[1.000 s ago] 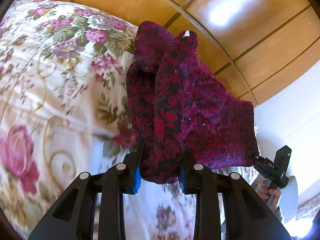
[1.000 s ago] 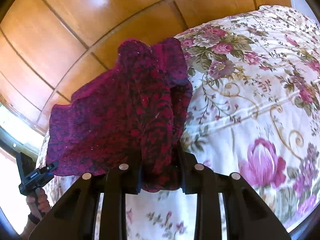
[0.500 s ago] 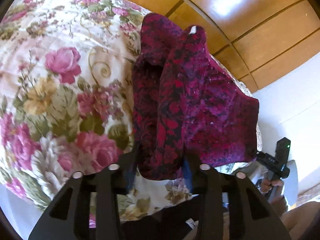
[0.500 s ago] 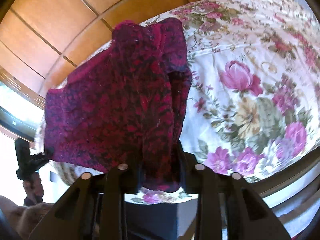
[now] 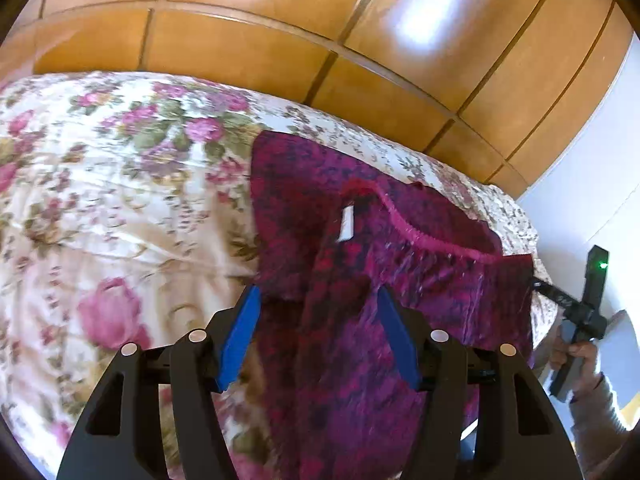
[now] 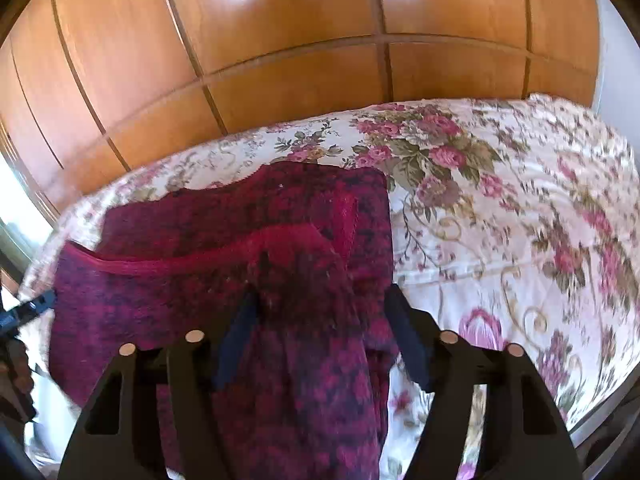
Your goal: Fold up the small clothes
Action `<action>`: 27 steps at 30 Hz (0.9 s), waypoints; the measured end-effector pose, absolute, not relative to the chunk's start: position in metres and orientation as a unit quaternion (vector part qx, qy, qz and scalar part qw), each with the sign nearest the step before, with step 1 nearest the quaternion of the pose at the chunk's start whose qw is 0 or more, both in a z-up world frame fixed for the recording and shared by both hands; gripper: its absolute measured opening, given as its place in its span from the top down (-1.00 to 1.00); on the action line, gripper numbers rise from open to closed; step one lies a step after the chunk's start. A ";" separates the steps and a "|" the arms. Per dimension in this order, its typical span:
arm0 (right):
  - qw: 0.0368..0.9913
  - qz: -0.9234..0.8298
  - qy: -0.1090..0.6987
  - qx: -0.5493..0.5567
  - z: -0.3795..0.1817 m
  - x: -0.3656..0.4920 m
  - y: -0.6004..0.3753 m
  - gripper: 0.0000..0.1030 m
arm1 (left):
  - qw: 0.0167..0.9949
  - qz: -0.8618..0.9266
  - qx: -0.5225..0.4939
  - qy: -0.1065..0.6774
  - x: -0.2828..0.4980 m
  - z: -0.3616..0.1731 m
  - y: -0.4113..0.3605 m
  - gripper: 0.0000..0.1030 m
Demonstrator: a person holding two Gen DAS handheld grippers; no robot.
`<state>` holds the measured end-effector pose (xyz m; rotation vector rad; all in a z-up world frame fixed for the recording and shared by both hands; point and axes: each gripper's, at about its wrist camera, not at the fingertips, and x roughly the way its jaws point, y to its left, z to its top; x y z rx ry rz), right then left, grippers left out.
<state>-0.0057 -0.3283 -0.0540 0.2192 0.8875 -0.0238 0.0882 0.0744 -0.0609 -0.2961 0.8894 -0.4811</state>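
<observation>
Now both tools stand with fingers spread wide: the left tool (image 5: pixel 318 332) and the right tool (image 6: pixel 320 330) each straddle a fold of the crimson garment (image 5: pixel 360 272), gripping nothing. It lies at the near edge of the floral bed (image 5: pixel 120 208). A white label (image 5: pixel 346 229) shows, its writing unreadable.

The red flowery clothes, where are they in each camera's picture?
Left wrist: the red garment fills centre to right, draped between the left gripper fingers.
Right wrist: centre to left, between the right gripper fingers.
Shared landmark: the floral bedspread beneath.
</observation>
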 end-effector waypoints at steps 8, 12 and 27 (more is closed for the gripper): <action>0.903 0.008 0.425 0.066 -0.040 -0.014 -0.318 0.60 | 0.871 -0.252 -0.118 0.405 0.083 -0.052 0.061 0.73; 0.913 0.028 0.401 0.062 -0.010 -0.030 -0.315 0.61 | 0.877 -0.261 -0.121 0.384 0.068 -0.034 0.071 0.73; 0.916 -0.009 0.385 0.113 -0.021 0.099 -0.341 0.61 | 0.897 -0.198 -0.105 0.380 0.175 -0.028 0.054 0.76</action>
